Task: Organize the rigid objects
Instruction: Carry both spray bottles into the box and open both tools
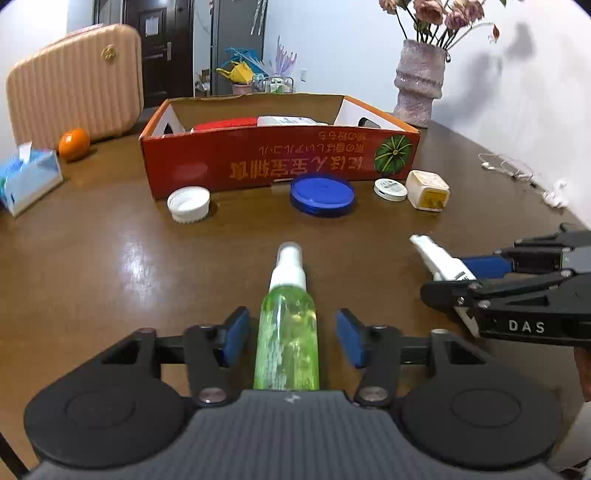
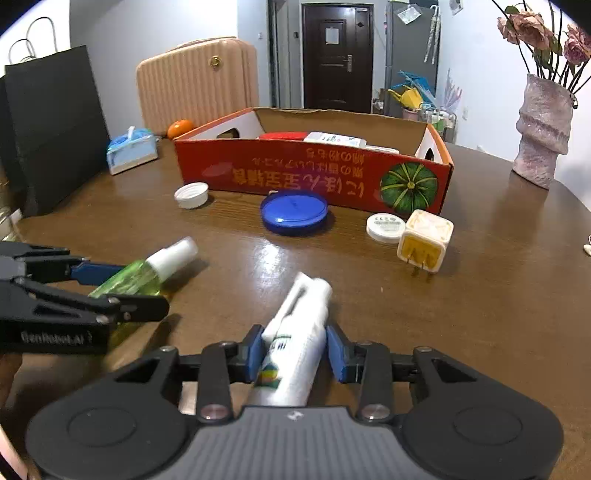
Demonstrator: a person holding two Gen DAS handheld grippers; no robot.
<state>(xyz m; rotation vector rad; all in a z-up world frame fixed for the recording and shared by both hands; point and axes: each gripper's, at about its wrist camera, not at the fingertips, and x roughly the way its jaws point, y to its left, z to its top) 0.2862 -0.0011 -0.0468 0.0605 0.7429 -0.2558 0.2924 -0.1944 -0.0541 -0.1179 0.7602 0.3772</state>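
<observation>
While flat: two bottles (image 1: 286,332), three lids (image 1: 322,194).

A dark brown wooden tabletop (image 2: 480,325) with a glossy finish catches patches of overhead light; pale walls (image 1: 340,48) rise behind it; a dark panelled door (image 2: 334,55) with a paper notice stands at the far end, a grey cabinet (image 2: 412,48) just beside it; a ribbed beige suitcase (image 1: 77,81) stands near the table's far edge; a black paper bag (image 2: 51,125) leans at one side; a textured pink vase (image 2: 543,129) holds dried roses (image 2: 535,29).
</observation>
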